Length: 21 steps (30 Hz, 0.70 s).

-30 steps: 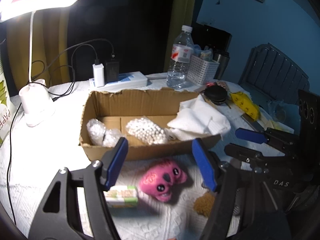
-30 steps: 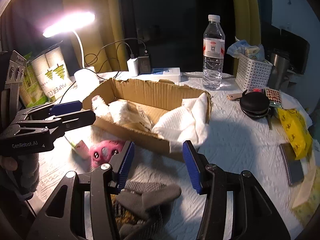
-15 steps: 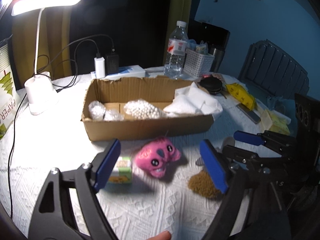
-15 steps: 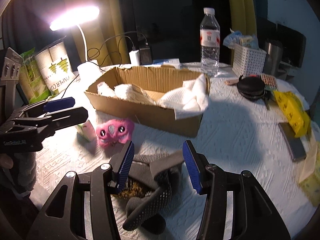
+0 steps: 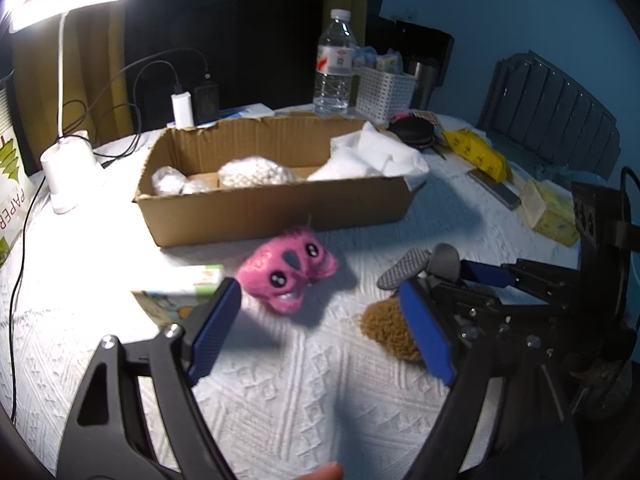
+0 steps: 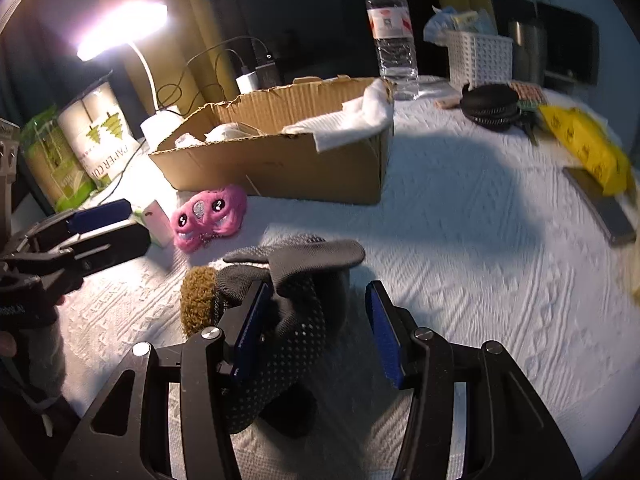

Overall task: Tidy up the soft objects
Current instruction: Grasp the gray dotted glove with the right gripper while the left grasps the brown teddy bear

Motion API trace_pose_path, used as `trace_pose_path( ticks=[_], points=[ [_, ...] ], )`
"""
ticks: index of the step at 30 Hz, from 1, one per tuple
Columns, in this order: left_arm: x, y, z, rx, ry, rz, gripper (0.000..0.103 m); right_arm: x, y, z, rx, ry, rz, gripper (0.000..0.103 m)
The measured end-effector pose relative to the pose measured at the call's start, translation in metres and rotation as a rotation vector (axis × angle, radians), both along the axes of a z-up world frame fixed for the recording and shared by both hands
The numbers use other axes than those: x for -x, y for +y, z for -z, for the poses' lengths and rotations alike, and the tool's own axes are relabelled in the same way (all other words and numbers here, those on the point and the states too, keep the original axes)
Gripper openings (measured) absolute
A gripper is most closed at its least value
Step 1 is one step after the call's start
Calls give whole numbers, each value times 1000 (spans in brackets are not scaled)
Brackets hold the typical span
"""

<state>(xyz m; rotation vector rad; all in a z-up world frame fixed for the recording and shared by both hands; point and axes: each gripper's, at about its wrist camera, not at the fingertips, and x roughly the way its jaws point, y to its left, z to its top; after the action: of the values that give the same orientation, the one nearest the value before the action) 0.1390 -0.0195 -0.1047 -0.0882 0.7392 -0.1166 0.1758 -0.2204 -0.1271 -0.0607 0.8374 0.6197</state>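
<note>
A cardboard box (image 5: 280, 208) (image 6: 280, 164) holds white foam bags and a white cloth (image 5: 372, 160). A pink plush toy (image 5: 288, 268) (image 6: 210, 216) lies on the tablecloth in front of it. My left gripper (image 5: 320, 332) is open and empty, low over the cloth just before the plush. A grey dotted glove (image 6: 296, 292) (image 5: 416, 264) and a brown fuzzy piece (image 6: 196, 300) (image 5: 388, 328) lie on the cloth. My right gripper (image 6: 316, 328) is open with the glove lying between its fingers, not pinched.
A small carton (image 5: 180, 292) lies left of the plush. A desk lamp (image 5: 64, 168), chargers, a water bottle (image 5: 336, 68), a white basket (image 5: 384, 92), a black case (image 6: 488, 104), a yellow packet (image 6: 588, 144) and a phone (image 6: 600, 204) stand around the box.
Both grippers have pulled back and dropped lower toward the tablecloth. The right one has come down around the glove. The left one now frames the plush more closely.
</note>
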Motion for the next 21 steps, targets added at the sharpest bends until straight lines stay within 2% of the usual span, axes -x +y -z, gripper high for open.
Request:
trace_pose_path(
  ticks=[1, 2, 3, 11, 21],
  points=[
    [-1, -4, 0, -4, 2, 4, 83, 0, -2, 1, -6, 7, -4, 53],
    [-1, -8, 0, -10, 5, 9, 83, 0, -5, 2, -18, 12, -12, 43],
    [-2, -12, 0, -16, 7, 15, 83, 1, -8, 2, -39, 15, -24, 27],
    [-10, -46, 5, -52, 29, 60, 83, 6, -39, -6, -115, -27, -3, 27],
    [-33, -75, 30, -121, 130, 64, 83, 1, -86, -1, -158, -35, 69, 27]
  ],
)
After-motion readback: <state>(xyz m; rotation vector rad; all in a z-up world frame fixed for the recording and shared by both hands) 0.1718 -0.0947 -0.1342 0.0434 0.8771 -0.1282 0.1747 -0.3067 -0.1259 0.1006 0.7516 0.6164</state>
